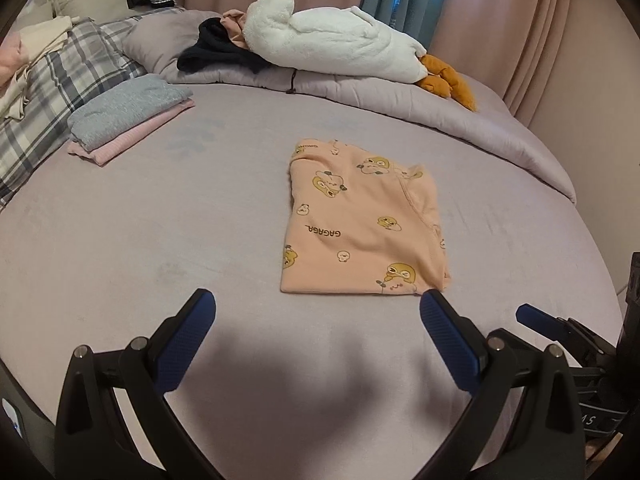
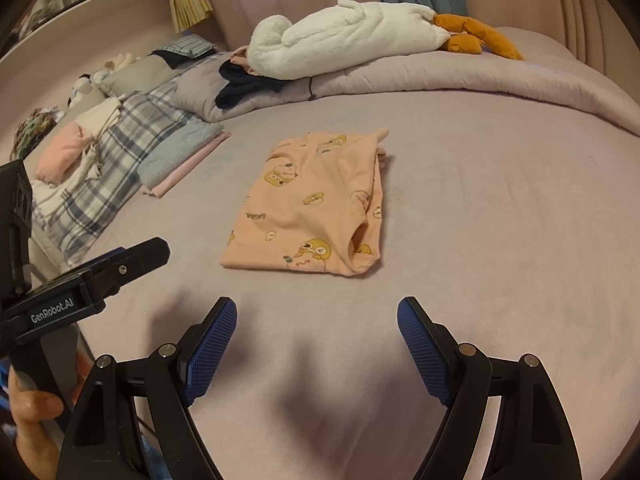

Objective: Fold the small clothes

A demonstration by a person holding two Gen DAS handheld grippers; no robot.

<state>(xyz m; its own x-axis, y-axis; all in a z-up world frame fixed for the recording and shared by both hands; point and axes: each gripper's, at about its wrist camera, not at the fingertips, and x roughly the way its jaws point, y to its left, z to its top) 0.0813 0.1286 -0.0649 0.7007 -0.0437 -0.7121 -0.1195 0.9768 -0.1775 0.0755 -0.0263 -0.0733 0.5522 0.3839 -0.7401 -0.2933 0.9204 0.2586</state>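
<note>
A small peach garment with yellow cartoon prints [image 1: 360, 220] lies folded into a rectangle on the mauve bed; it also shows in the right wrist view [image 2: 312, 208]. My left gripper [image 1: 316, 304] is open and empty, just short of the garment's near edge. My right gripper [image 2: 316, 310] is open and empty, a little back from the garment's near edge. The right gripper's blue fingertip [image 1: 532, 314] shows at the right of the left wrist view. The left gripper's body [image 2: 100, 276] shows at the left of the right wrist view.
A folded grey and pink stack [image 1: 128, 112] lies at the left, beside a plaid pillow [image 1: 52, 92]. A white plush goose [image 1: 332, 36] and dark clothes [image 1: 220, 52] rest on the rolled quilt [image 1: 480, 120] at the back. Curtains hang behind.
</note>
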